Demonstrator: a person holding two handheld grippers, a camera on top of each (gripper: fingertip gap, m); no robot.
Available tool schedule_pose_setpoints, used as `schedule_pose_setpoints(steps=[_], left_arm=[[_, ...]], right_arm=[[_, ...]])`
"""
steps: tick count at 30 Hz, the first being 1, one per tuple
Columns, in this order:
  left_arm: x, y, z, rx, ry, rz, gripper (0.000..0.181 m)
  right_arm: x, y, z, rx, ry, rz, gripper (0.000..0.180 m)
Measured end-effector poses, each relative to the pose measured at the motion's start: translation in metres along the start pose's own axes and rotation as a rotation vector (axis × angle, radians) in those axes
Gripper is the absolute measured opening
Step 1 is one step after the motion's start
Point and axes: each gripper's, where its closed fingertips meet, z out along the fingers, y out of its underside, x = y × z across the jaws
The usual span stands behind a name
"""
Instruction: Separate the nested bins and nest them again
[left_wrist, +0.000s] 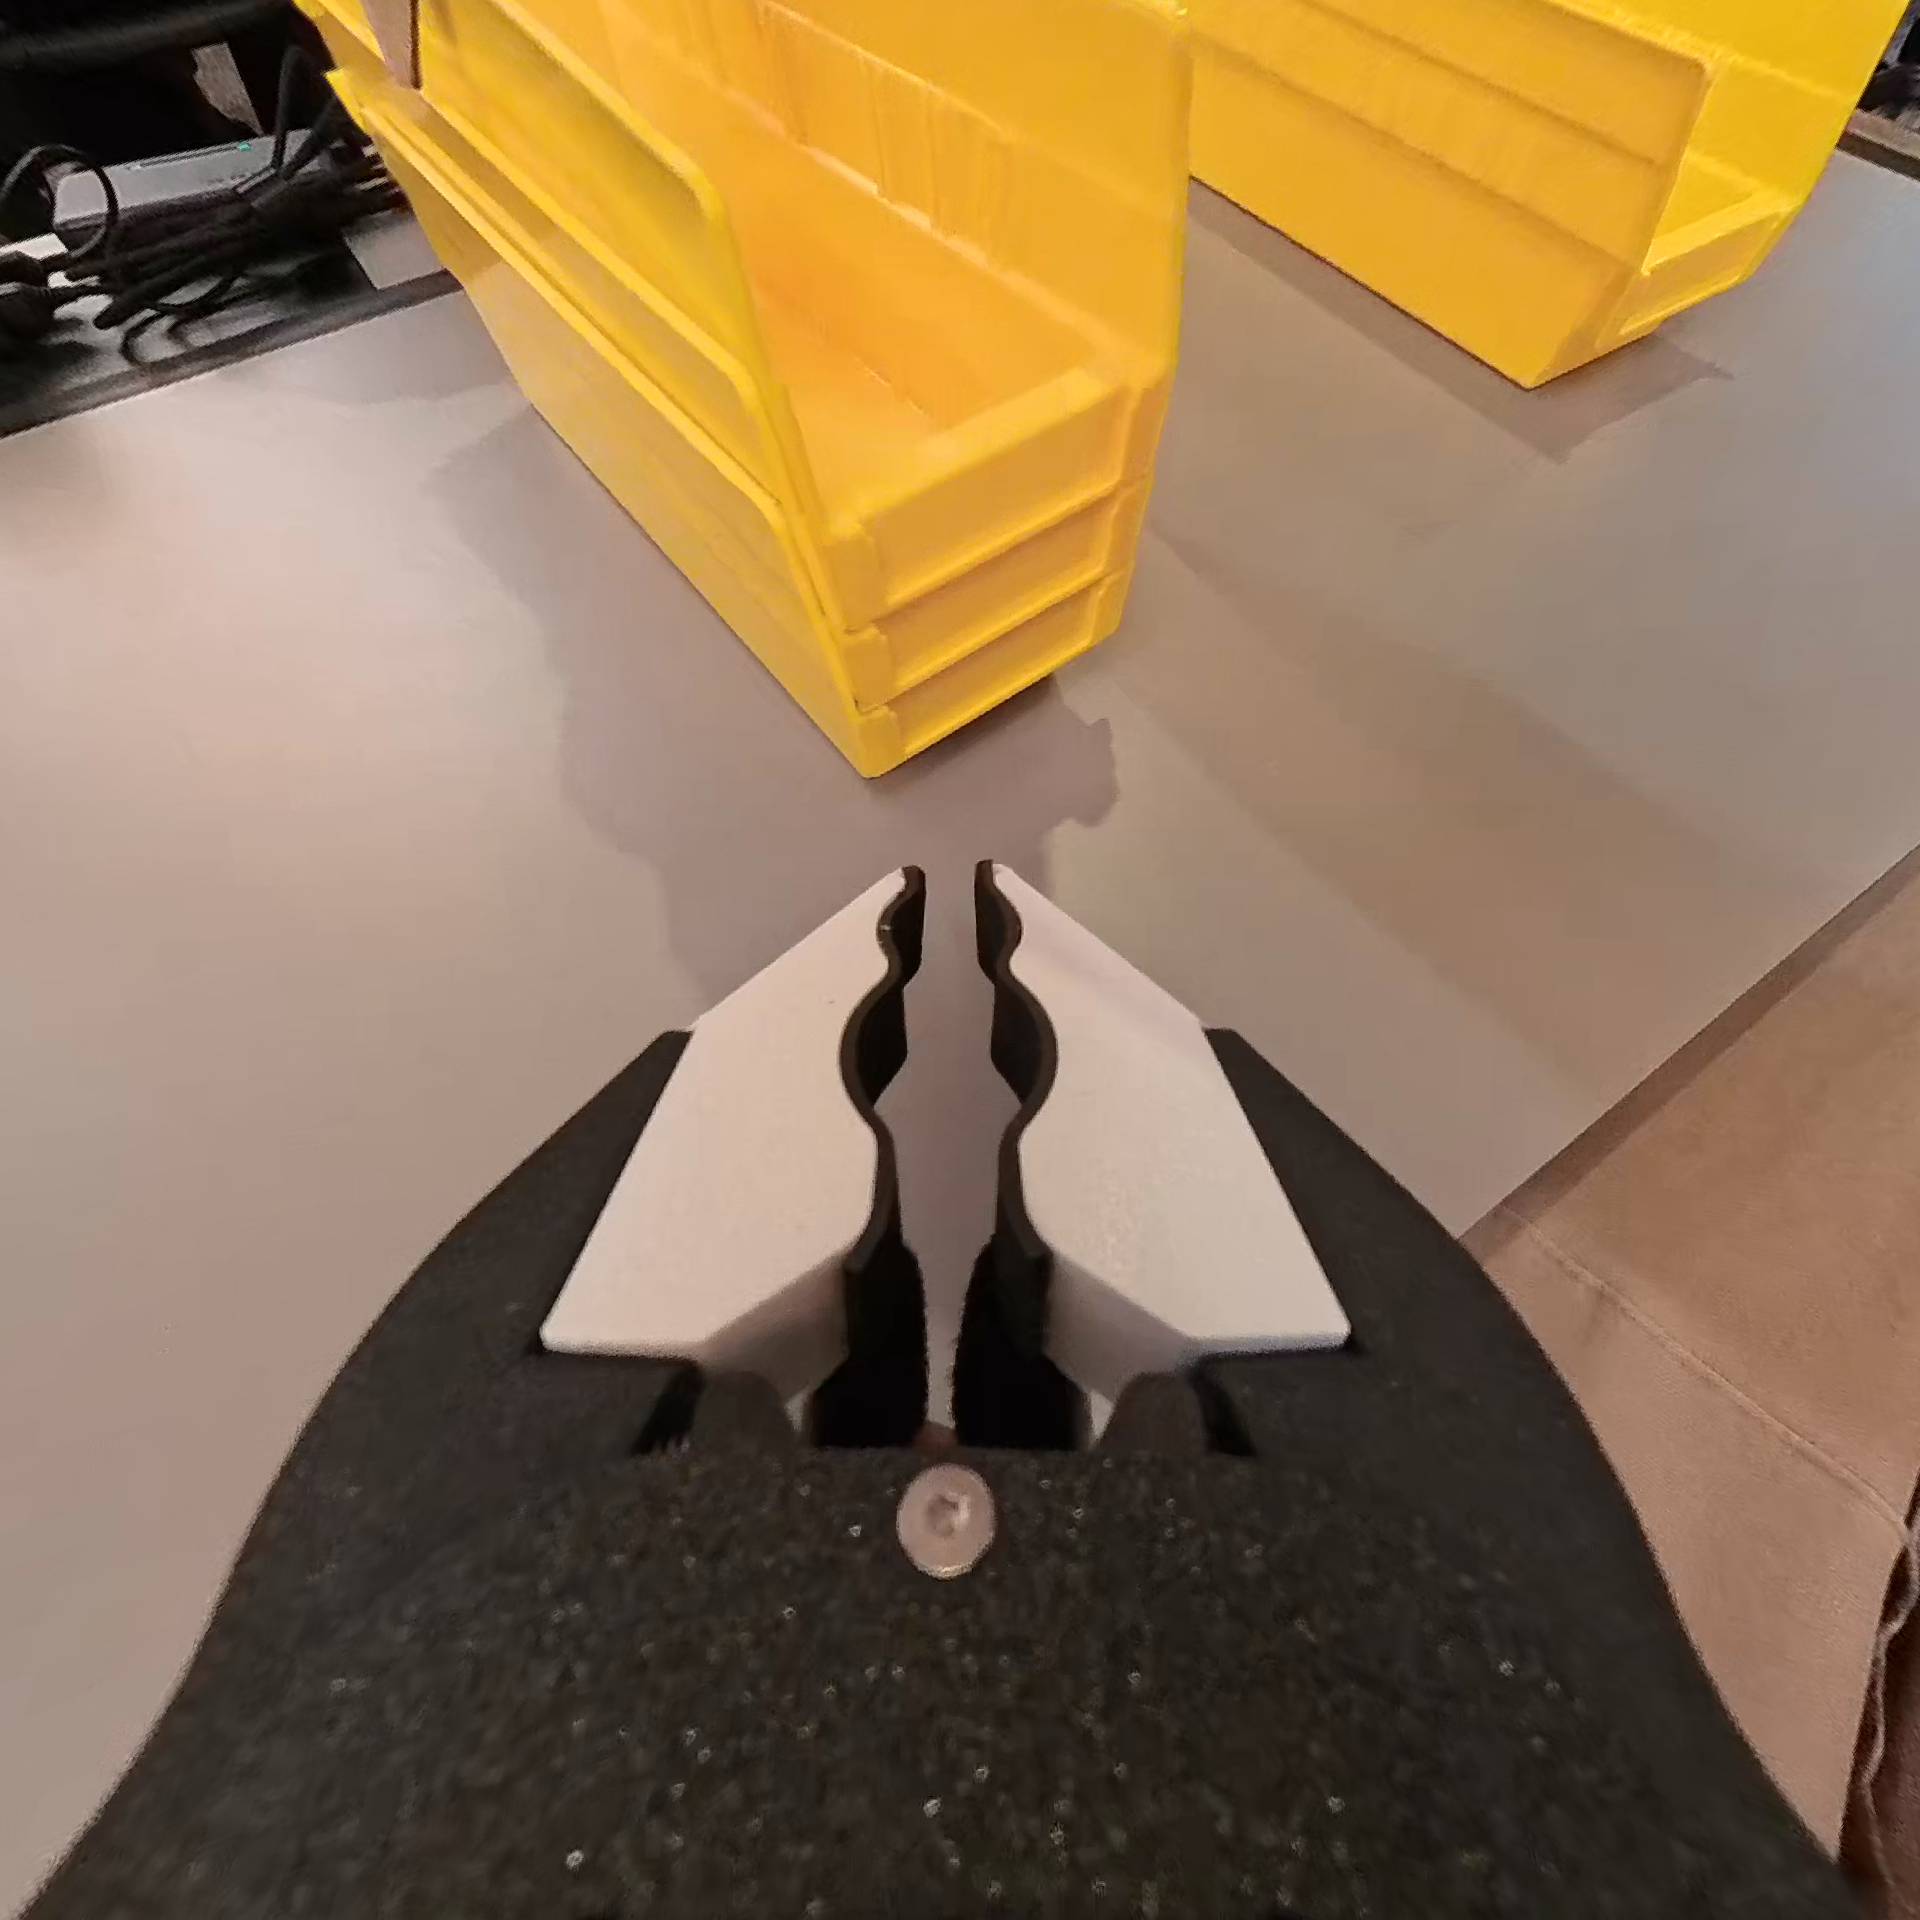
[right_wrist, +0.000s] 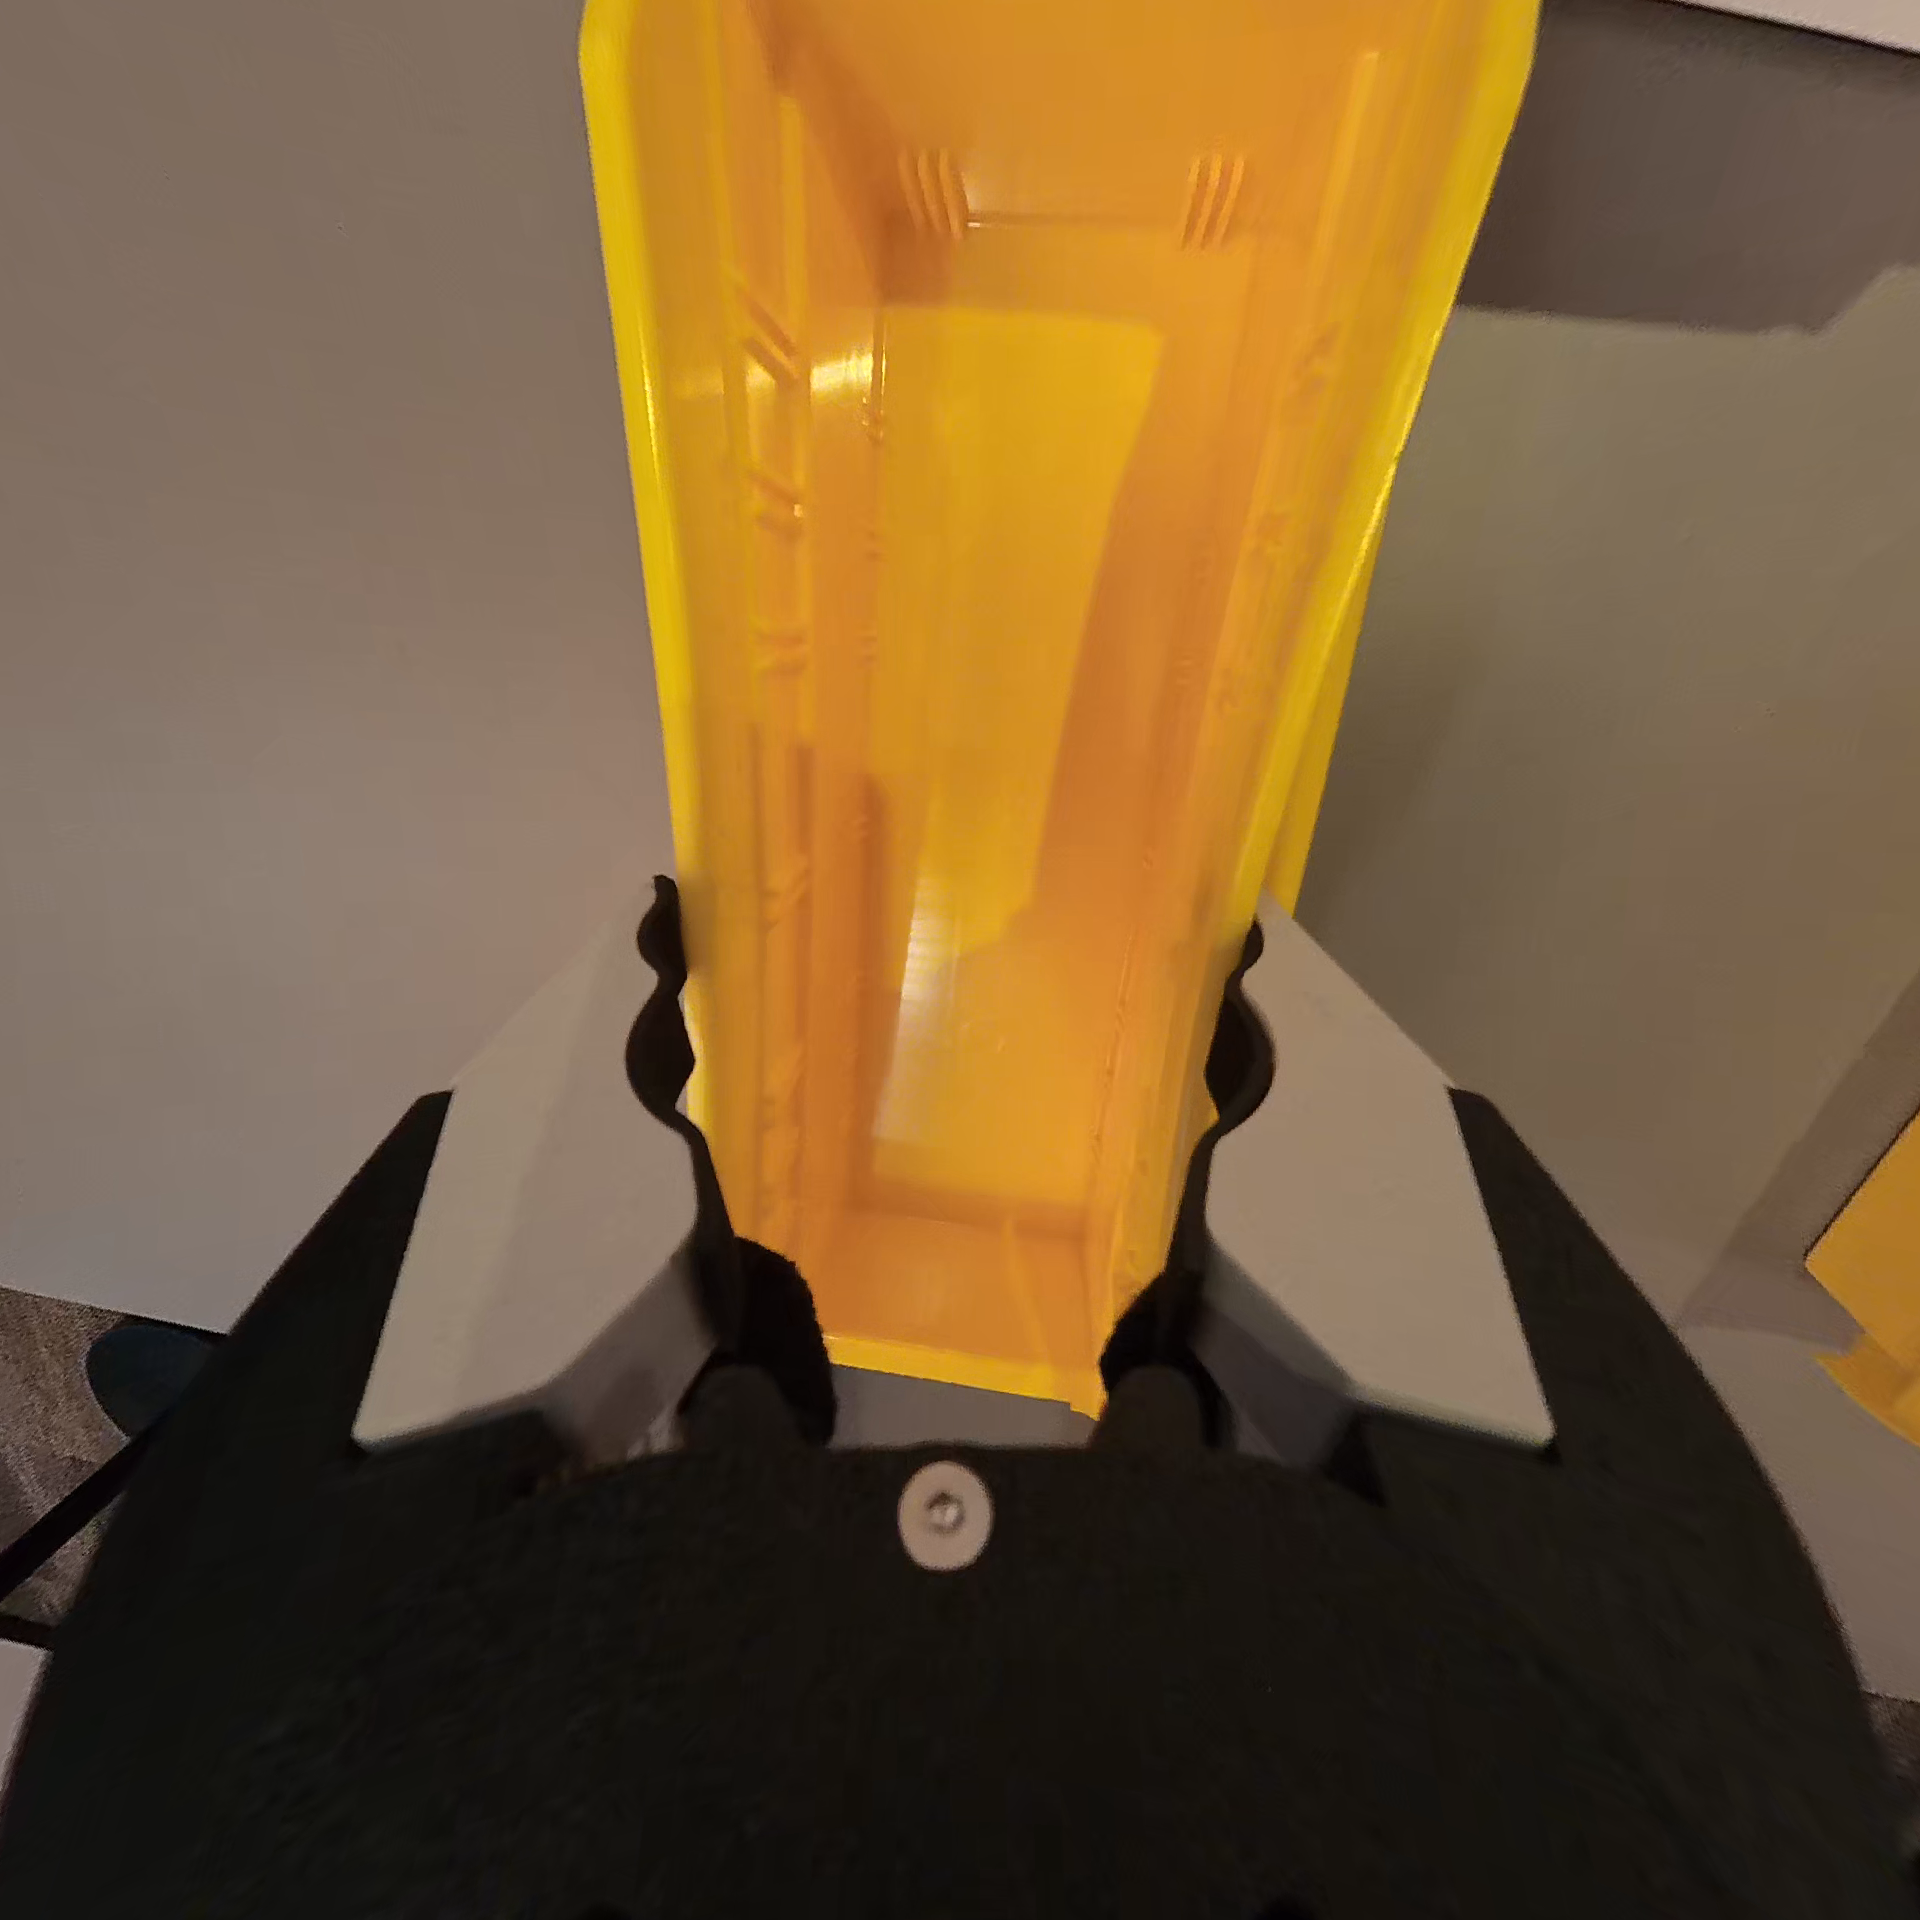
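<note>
1. Left gripper (left_wrist: 948, 883): white fingers with black wavy pads, jaws nearly together with only a thin slit between them, nothing held. It hovers over the grey table (left_wrist: 312, 727), tips pointing at the near corner of the stack.
2. Stack of nested bins (left_wrist: 831, 416): three yellow plastic bins, one inside the other, standing on the table just ahead of the left gripper. Three front lips show, one above the other.
3. Second yellow bin group (left_wrist: 1455, 208): farther back to the right on the same table, well apart from the stack; how many bins it counts I cannot tell.
4. Right gripper (right_wrist: 961, 935): jaws spread wide and clamped on the two side walls of a single yellow bin (right_wrist: 987, 623), which is seen from its open side, extending away from the gripper.
5. Black cables (left_wrist: 156, 239): a tangle beyond the table's far left edge.
6. Writing: no brand, label or lettering is readable on any bin or gripper.
</note>
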Motion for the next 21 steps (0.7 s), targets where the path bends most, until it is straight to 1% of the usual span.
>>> schedule_pose_setpoints(steps=[5, 6, 7, 8, 10, 11, 13, 16, 19, 21], left_arm=[[0.000, 0.000, 0.000, -0.002, -0.004, 0.012, 0.007], [0.001, 0.000, 0.000, -0.002, -0.003, 0.012, 0.007], [0.001, 0.000, -0.001, -0.002, -0.001, 0.012, 0.007], [0.002, 0.000, -0.001, 0.000, 0.000, 0.012, 0.007], [0.002, 0.000, -0.001, 0.003, 0.003, 0.009, 0.007], [0.002, 0.000, -0.001, 0.000, 0.006, 0.007, 0.007], [0.002, 0.001, 0.000, -0.005, 0.007, 0.003, 0.007], [0.002, 0.001, 0.001, -0.006, 0.011, -0.005, 0.007], [0.006, 0.004, 0.003, -0.020, 0.025, -0.010, 0.008], [0.006, 0.003, 0.003, -0.019, 0.020, -0.001, 0.008]], right_arm=[[0.013, 0.011, -0.003, -0.033, 0.022, 0.010, 0.113], [0.010, 0.012, -0.004, -0.038, -0.005, -0.003, 0.117], [0.001, 0.011, -0.008, -0.037, -0.071, -0.003, 0.127], [-0.010, 0.008, -0.015, -0.026, -0.160, 0.008, 0.131], [-0.025, 0.001, -0.035, 0.002, -0.317, 0.017, 0.134], [-0.020, -0.003, -0.046, 0.026, -0.313, -0.003, 0.138], [0.006, -0.010, -0.068, 0.068, -0.238, -0.075, 0.134], [0.050, -0.008, -0.092, 0.071, -0.203, -0.072, 0.133], [0.128, -0.004, -0.105, 0.091, -0.064, -0.031, 0.133], [0.184, 0.010, -0.104, 0.066, 0.032, -0.005, 0.133]])
